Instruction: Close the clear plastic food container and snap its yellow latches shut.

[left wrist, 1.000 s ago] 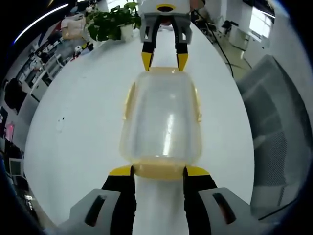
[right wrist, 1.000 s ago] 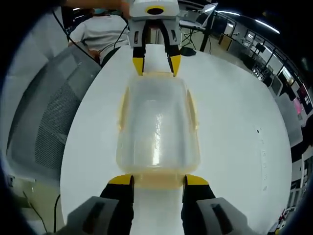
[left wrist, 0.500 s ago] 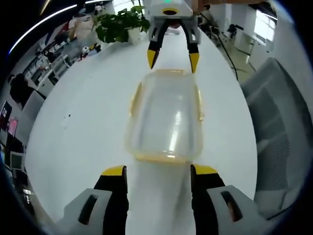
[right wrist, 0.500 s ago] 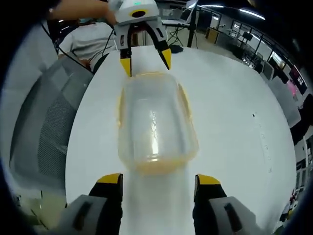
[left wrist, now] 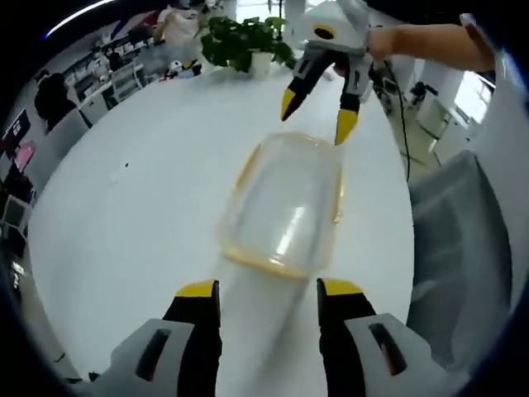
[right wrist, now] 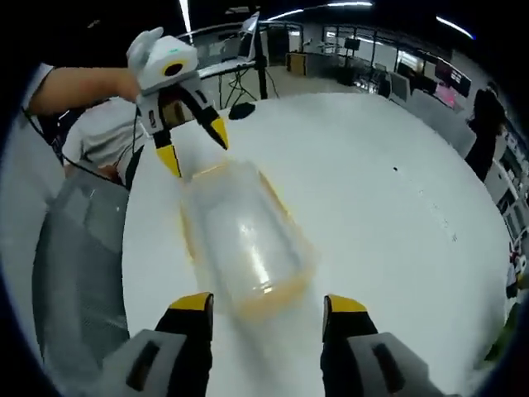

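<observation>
Container [left wrist: 285, 203] sits flat on the white table [left wrist: 124, 215], lid on, clear body with yellow trim round the rim. In the left gripper view it lies straight ahead of the left gripper [left wrist: 269, 291], whose jaws are spread wide with nothing between them; yellow tips short of the near end latch [left wrist: 269, 265], not touching. At the far end the right gripper [left wrist: 315, 114] hangs over the table, jaws apart, empty, tips just above the container's far edge (contact there: cannot tell). A person's bare forearm [left wrist: 421, 41] runs behind it.

Right gripper view: same container [right wrist: 244, 240] at an angle across the table [right wrist: 372, 190], right gripper [right wrist: 266, 304] in the foreground parted wide, holding nothing, tips near the close end. Left gripper [right wrist: 192, 145] at the far end, jaws apart, near that end's edge. Side latches [left wrist: 337, 194] look folded against the walls; whether they are snapped is too blurred to tell.

Potted plant [left wrist: 244, 41] at the table's far side, grey mesh chair [left wrist: 459, 248] beside the table.
</observation>
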Tool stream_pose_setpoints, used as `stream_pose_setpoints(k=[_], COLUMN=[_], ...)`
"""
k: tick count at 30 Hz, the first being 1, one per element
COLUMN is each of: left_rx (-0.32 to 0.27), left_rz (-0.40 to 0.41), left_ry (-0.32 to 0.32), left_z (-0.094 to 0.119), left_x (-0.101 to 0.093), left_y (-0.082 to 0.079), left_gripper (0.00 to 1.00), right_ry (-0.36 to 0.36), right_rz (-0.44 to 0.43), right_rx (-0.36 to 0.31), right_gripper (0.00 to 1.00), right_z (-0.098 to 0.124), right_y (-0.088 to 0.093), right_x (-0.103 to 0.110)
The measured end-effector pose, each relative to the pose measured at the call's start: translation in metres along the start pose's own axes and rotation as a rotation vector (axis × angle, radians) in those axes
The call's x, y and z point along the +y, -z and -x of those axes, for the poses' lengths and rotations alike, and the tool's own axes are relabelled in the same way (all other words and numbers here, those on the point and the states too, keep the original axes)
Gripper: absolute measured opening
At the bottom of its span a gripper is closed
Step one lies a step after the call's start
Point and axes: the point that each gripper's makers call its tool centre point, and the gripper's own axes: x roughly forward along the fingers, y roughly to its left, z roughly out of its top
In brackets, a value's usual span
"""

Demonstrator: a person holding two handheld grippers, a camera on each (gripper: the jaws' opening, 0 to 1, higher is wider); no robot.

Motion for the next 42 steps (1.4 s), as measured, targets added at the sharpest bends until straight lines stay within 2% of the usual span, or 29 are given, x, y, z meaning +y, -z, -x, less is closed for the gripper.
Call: stream_pose_setpoints(k=[2,4,8,11,15,19,23,27,28,31,33,36,42], left_rx=[-0.015,-0.03,-0.041,-0.062,-0.069,-0.074,-0.056,-0.046,-0.03,-0.024,-0.036,-0.06,-0.044], left_rz=[0.035,0.075,0.165,0.211,0.238,0.311,0.401,0.451,0.49,0.541,0.563,0.679,0.703], left_ry=[-0.013,-0.021,-0.036,-0.053,-0.07,-0.084,-0.106,-0.123,-0.141,-0.147,-0.15,-0.146,-0.176], left_z=[0.004,0.006,0.009,0.011,0.012,0.013,0.013,0.011,0.01,0.007,0.007,0.006,0.005], left_x=[0.003,0.004,0.004,0.006,0.006,0.006,0.007,0.007,0.008,0.008,0.008,0.007,0.009], left_y=[-0.003,-0.006,-0.009,-0.013,-0.014,-0.015,-0.012,-0.011,-0.009,-0.007,-0.01,-0.014,-0.013], left_gripper=[0.45,0.45,0.44,0.43,0.42,0.41,0.43,0.43,0.43,0.42,0.41,0.41,0.43], right_ry=[0.024,0.028,0.039,0.017,0.008,0.013,0.04,0.04,0.04,0.051,0.051,0.069,0.106], right_rz=[-0.035,-0.088,-0.141,-0.199,-0.243,-0.283,-0.288,-0.331,-0.343,-0.372,-0.384,-0.402,-0.443], right_rx=[-0.027,-0.032,-0.035,-0.052,-0.02,-0.009,0.017,0.027,0.028,0.025,0.031,0.044,0.054], right_gripper=[0.48,0.45,0.43,0.42,0.42,0.44,0.43,0.44,0.44,0.45,0.46,0.48,0.48], right_z=[0.003,0.004,0.003,0.002,-0.001,-0.003,-0.007,-0.009,-0.01,-0.011,-0.012,-0.012,-0.013], right_y=[-0.008,-0.011,-0.015,-0.018,-0.011,-0.007,-0.001,0.002,0.002,0.003,0.004,0.006,0.01], right_x=[-0.003,-0.002,-0.003,0.002,0.004,0.005,0.003,0.005,0.005,0.003,0.004,0.003,-0.001])
